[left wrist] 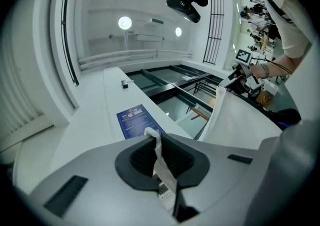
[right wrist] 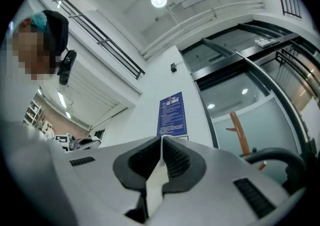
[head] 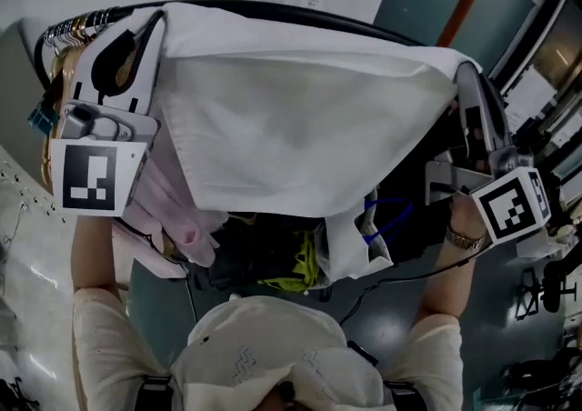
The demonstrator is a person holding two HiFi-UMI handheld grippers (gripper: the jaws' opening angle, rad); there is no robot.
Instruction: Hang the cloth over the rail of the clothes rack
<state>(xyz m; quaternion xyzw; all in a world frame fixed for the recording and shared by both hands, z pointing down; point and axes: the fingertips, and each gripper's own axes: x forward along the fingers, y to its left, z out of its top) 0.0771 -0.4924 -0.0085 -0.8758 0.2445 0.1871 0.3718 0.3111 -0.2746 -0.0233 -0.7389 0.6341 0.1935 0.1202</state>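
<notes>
The white cloth (head: 300, 127) hangs spread wide between my two grippers, raised in front of the black rail (head: 273, 7) of the clothes rack. My left gripper (head: 156, 25) is shut on the cloth's upper left corner, and my right gripper (head: 462, 71) is shut on its upper right corner. In the left gripper view a thin fold of cloth (left wrist: 159, 156) is pinched between the closed jaws (left wrist: 156, 139), and the sheet (left wrist: 235, 115) runs off to the right. The right gripper view shows a white strip (right wrist: 155, 180) clamped in its jaws (right wrist: 161, 144). The cloth's top edge lies close to the rail; I cannot tell whether it touches.
Several hangers (head: 77, 32) crowd the rail's left end. A pink garment (head: 173, 209) and dark clothes (head: 264, 245) hang on the rack under the cloth. A blue notice (right wrist: 172, 114) is on the wall behind, and a wooden coat stand (head: 459, 0) is at the back right.
</notes>
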